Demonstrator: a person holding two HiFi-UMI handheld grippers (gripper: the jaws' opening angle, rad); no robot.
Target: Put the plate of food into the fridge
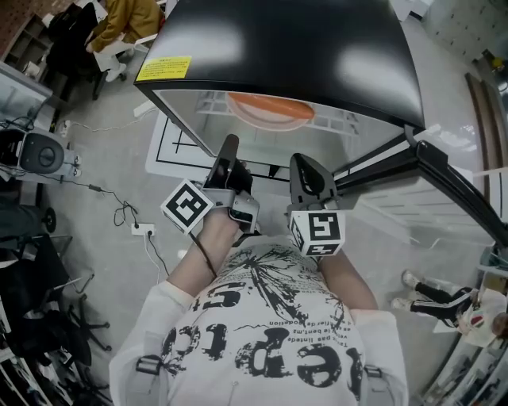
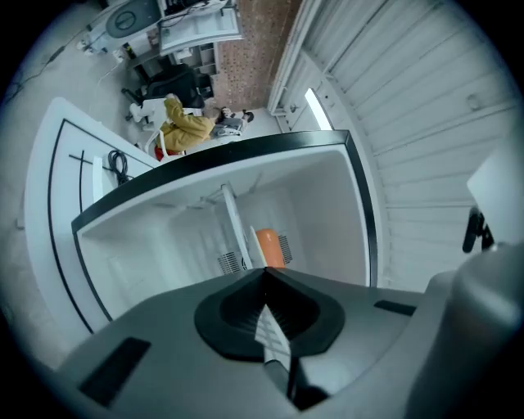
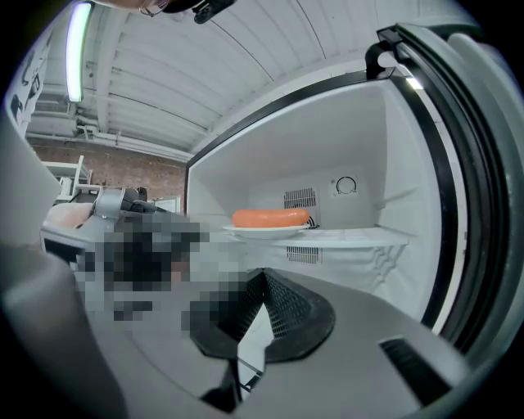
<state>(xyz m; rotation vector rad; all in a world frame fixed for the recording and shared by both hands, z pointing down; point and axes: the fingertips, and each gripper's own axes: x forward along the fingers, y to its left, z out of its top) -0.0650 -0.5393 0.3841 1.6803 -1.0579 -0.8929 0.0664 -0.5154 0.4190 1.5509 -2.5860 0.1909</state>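
An orange sausage point(image 1: 270, 105) lies on a white plate point(image 1: 268, 119) on a shelf inside the open fridge point(image 1: 302, 47). In the right gripper view the sausage point(image 3: 270, 218) and plate point(image 3: 266, 232) rest on the white shelf point(image 3: 352, 237), ahead of my right gripper point(image 3: 262, 272), whose jaws meet with nothing between them. The left gripper view, rolled sideways, shows the sausage point(image 2: 269, 245) beyond my left gripper point(image 2: 264, 272), also shut and empty. From the head view both grippers, left point(image 1: 230, 144) and right point(image 1: 300, 160), hang side by side just in front of the fridge opening, apart from the plate.
The fridge door point(image 1: 444, 174) stands open to the right. A white floor mat with black lines point(image 1: 171, 147) lies left of the fridge, with a power strip and cables point(image 1: 139, 230) beside it. A person in yellow point(image 1: 127, 20) sits far back left. Shoes point(image 1: 432, 292) rest at the right.
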